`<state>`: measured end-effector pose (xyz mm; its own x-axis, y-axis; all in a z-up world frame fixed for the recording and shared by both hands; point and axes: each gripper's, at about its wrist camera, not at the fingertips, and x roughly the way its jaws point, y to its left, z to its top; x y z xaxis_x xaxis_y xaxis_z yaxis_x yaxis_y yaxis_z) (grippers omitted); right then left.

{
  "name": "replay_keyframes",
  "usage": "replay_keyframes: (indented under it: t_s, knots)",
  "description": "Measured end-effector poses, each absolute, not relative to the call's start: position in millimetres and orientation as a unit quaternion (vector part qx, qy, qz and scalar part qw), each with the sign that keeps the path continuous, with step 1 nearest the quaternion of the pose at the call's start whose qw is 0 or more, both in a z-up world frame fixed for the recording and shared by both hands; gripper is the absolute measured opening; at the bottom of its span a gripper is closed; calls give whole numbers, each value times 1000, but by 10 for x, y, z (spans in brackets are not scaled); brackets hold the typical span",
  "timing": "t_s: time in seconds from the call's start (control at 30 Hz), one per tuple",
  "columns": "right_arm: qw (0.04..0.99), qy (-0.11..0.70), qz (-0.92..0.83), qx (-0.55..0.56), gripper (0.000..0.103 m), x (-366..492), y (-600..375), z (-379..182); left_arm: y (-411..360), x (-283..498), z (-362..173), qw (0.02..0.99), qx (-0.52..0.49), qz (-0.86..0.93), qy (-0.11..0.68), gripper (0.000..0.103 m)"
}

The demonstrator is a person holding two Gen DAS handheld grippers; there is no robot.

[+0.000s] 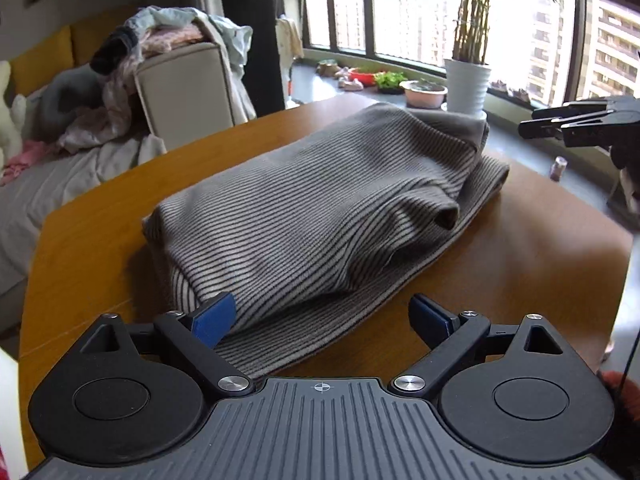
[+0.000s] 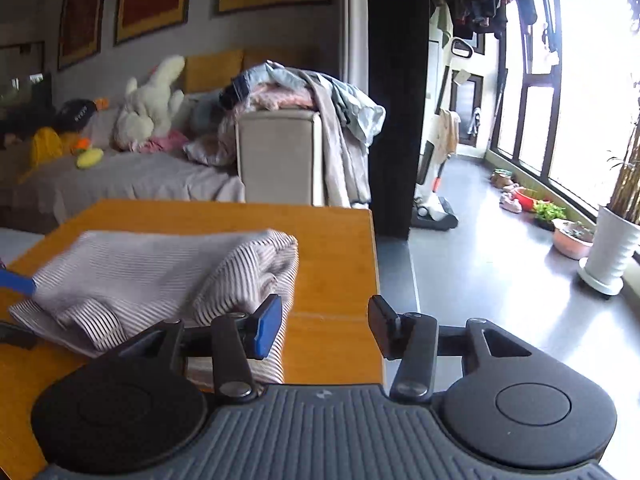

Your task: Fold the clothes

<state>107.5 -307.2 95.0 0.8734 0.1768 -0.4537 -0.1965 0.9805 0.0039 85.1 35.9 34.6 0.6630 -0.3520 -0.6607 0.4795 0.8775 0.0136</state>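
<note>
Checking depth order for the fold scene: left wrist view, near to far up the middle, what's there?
left gripper, jaws apart → folded striped garment on the wooden table → pink bowl on the floor → window.

A grey garment with thin dark stripes (image 1: 312, 208) lies folded into a thick, layered bundle on the wooden table. Its long axis runs from about seven o'clock to one o'clock in the left wrist view. The top layer bulges and sags into a pocket-like fold toward three o'clock, and a flat lower layer sticks out underneath along the near edge.
</note>
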Motion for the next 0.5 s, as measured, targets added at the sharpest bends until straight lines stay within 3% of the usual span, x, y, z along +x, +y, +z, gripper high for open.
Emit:
replay_keyframes:
  t_s: [0.17,0.33,0.5]
  knots:
    - [957,232,171,-26,48,1493,-2603,909,392,1000,449,890,-50,-272,362,99]
    - [943,279,173,-62,48,1928,-2250,591,524,1201,256,875,-125,-245,397,99]
    - [940,285,171,-75,49,1707,-2245,474,680,1318,218,871,-159,-243,396,99]
